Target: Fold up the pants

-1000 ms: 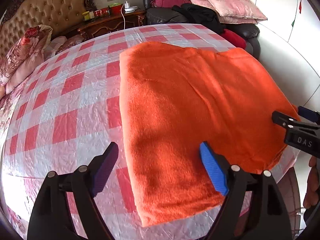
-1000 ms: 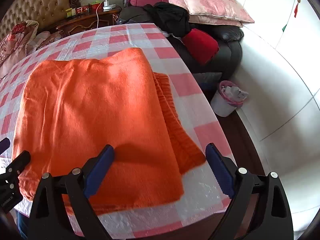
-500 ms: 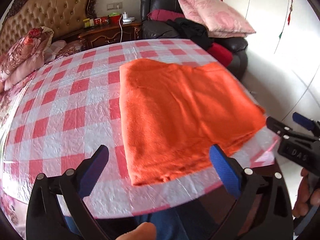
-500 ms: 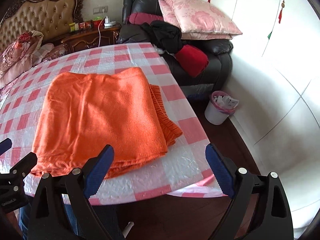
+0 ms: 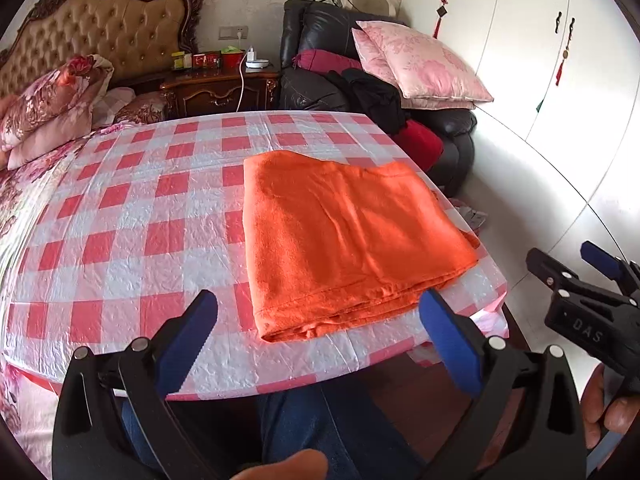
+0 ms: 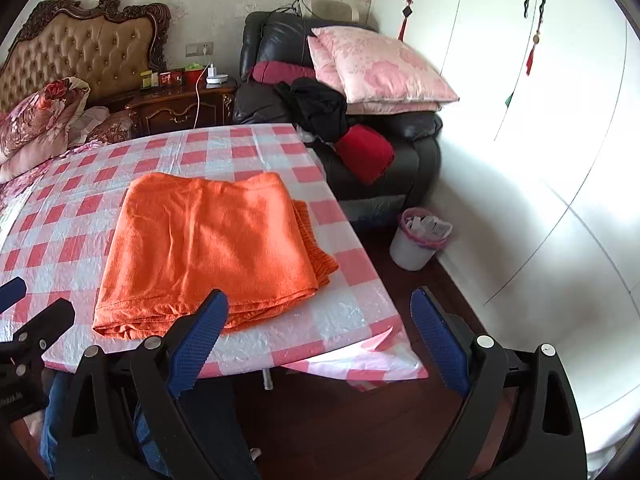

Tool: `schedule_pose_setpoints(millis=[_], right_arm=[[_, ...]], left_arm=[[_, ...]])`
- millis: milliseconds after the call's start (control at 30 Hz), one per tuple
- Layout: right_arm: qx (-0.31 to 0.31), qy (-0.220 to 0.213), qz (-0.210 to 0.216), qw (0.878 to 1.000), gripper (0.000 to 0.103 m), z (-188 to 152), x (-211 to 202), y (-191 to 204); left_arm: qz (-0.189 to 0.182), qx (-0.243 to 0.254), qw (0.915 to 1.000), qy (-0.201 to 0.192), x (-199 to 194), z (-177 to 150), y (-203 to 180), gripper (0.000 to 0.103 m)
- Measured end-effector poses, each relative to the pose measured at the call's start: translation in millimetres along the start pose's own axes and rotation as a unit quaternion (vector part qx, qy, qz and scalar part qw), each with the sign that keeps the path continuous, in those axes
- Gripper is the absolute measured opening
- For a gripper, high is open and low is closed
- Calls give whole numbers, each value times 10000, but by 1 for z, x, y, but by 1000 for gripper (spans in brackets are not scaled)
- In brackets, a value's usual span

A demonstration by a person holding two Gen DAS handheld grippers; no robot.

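The orange pants (image 5: 344, 236) lie folded into a flat rectangle on the red-and-white checked table (image 5: 132, 216), near its front right corner. In the right wrist view the same pants (image 6: 208, 248) show a ribbed edge sticking out on their right side. My left gripper (image 5: 320, 336) is open, held back above the table's front edge with nothing between its blue pads. My right gripper (image 6: 320, 336) is open too, off the front right corner, and empty. It also shows at the right of the left wrist view as the right gripper (image 5: 576, 280).
A black leather armchair (image 6: 360, 128) piled with pink pillows, dark clothes and a red cushion stands behind the table. A white bin (image 6: 420, 236) sits on the floor by the white wardrobe (image 6: 540, 120). A bed (image 5: 52, 92) and nightstand (image 5: 216, 88) are at the back left. The person's legs in blue jeans (image 5: 340, 424) are under the front edge.
Both grippers have pulled back and risen away from the pants, which now look smaller and farther off. The left jaws stand a little wider than a second ago.
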State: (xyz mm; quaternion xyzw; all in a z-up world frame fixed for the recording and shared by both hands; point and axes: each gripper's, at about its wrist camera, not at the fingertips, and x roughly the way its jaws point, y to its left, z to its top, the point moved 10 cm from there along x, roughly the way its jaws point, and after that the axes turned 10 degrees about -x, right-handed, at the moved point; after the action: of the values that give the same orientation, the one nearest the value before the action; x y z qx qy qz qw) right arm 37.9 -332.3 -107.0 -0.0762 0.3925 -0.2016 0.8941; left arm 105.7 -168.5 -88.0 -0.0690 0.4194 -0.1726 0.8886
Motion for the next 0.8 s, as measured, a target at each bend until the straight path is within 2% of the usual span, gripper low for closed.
schedule_pose_setpoints(millis=[200,800], right_arm=[[-45,-100,-45,9999,89,5,-8,-1],[16,-25,-8,10000,89,-4,-3,0]], left_arm=[[-57,6,10000,-18,0,1,-2,101],[-108,107,9999,5,1,-1,-9,101]])
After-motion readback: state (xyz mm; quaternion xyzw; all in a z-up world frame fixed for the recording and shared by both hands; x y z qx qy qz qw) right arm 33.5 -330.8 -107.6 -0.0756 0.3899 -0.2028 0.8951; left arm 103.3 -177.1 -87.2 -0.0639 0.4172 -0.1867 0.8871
